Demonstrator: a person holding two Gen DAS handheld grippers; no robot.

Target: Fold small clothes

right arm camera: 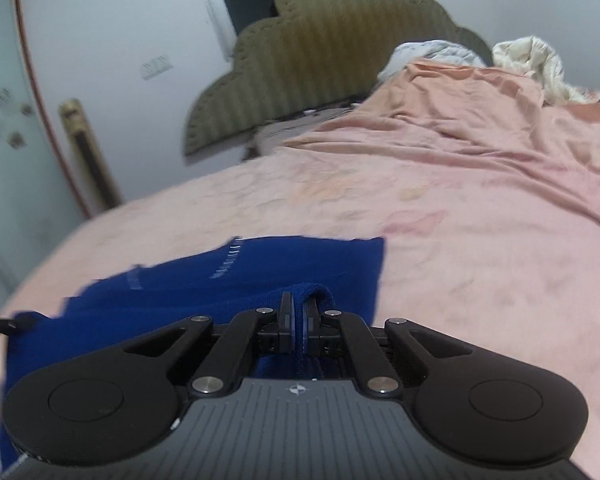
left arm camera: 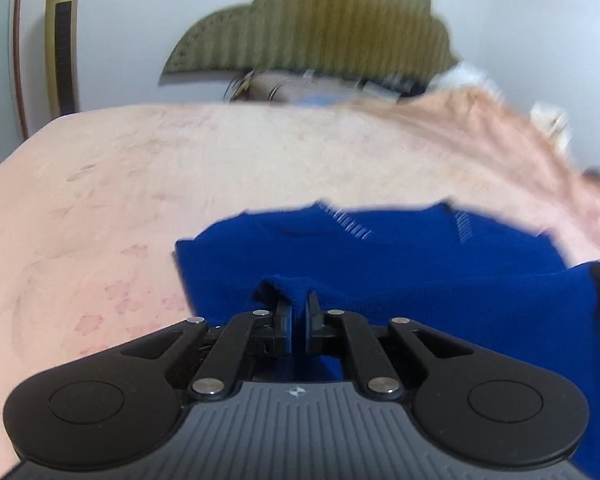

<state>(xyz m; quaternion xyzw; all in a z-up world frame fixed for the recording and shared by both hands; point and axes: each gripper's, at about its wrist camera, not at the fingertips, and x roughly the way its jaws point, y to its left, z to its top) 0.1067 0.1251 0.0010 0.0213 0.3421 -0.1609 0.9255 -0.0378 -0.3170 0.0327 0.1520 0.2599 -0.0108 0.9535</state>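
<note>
A blue garment [left arm camera: 400, 264] is lying spread on the pink bed cover [left arm camera: 140, 184], near the edge closest to the person, with its far edge flat on the bed and its near edge gathered up into both grippers. The left gripper [left arm camera: 299, 304] is pinching a raised fold of the blue cloth, its jaws pressed together with only the fabric between them. The right gripper [right arm camera: 299, 306] is doing the same on the garment's other near corner, clamping a small hump of blue knit. Holding the two near corners at once is probably keeping the edge taut and level, so that it can be carried over the flat part toward the far edge in one even fold; the fold itself is not yet laid. White stitched markings [left arm camera: 356, 222] are showing near the far edge. Beyond the bed, an olive padded headboard [right arm camera: 340, 52] is standing against the wall, and crumpled pale bedding [right arm camera: 536, 64] is heaped at the far right, well apart from the garment.
</note>
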